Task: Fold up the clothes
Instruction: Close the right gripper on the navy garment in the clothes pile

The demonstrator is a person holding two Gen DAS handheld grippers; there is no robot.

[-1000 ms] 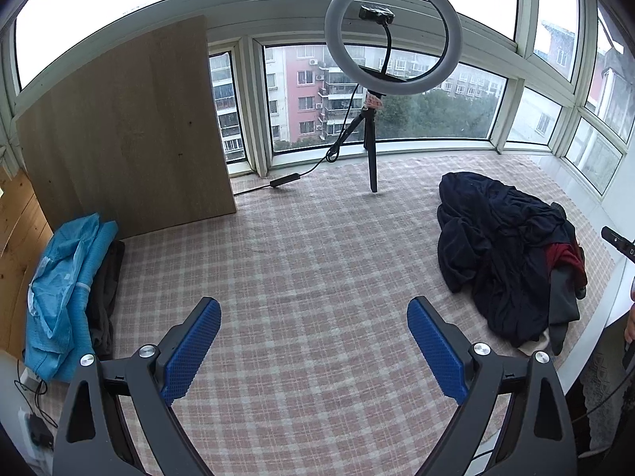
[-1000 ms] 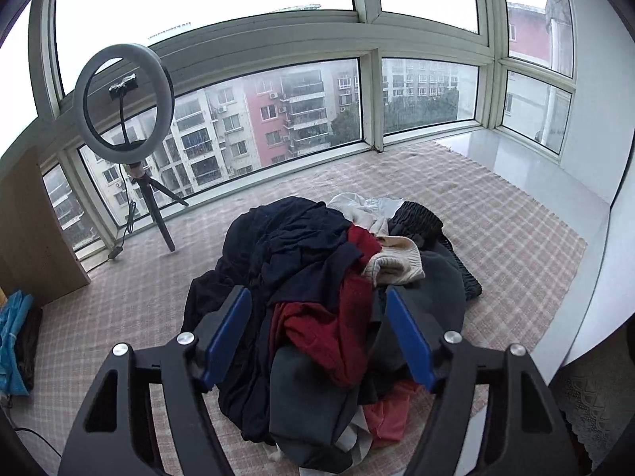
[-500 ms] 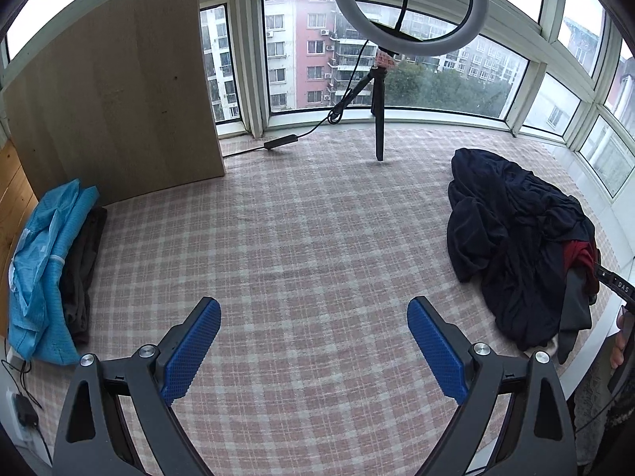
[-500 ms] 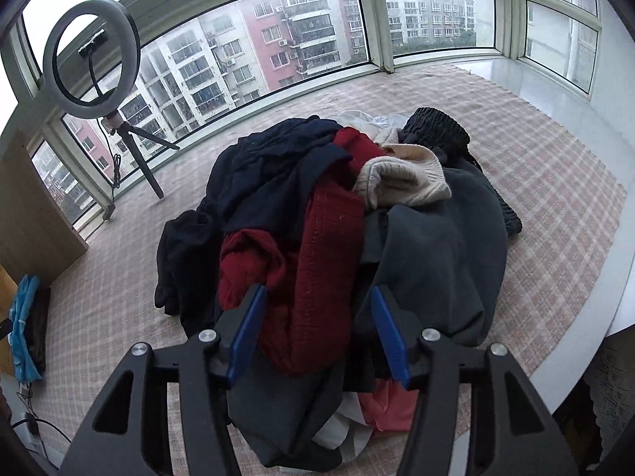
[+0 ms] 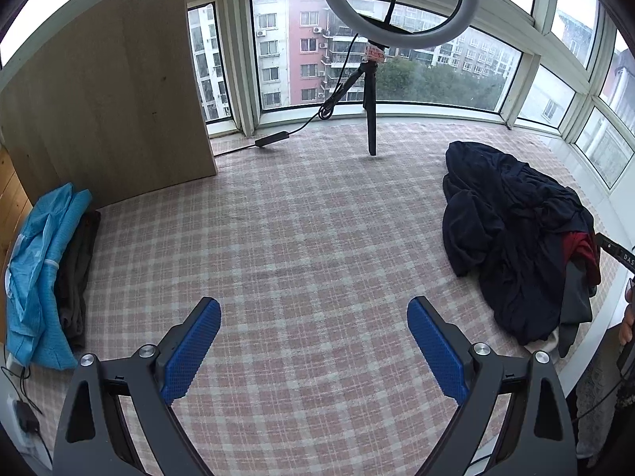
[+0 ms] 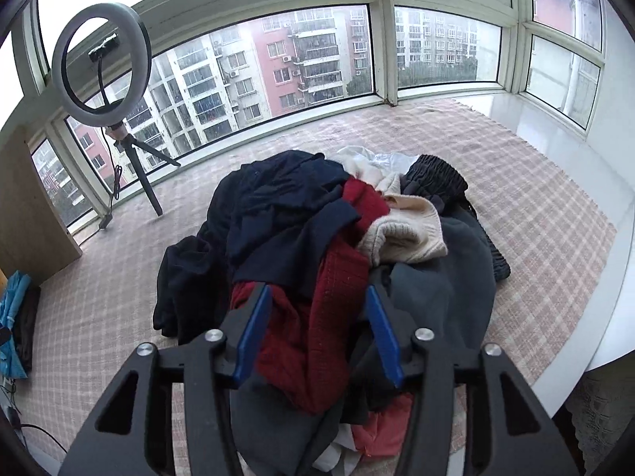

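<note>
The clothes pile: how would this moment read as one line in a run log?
stage: reaching | right gripper: open, straddling red knit on clothes pile | left gripper: open over checked mat

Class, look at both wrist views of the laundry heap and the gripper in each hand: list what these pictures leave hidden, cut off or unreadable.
- Right wrist view: whether the right gripper grips the red knit garment is unclear; its fingers straddle the fabric.
- Right wrist view: the clothes pile's lower layers are buried; garment count unknowable.
- Left wrist view: the ring light is cut off by the top edge.
- Left wrist view: the dark garment is mostly covered by blue cloth.
</note>
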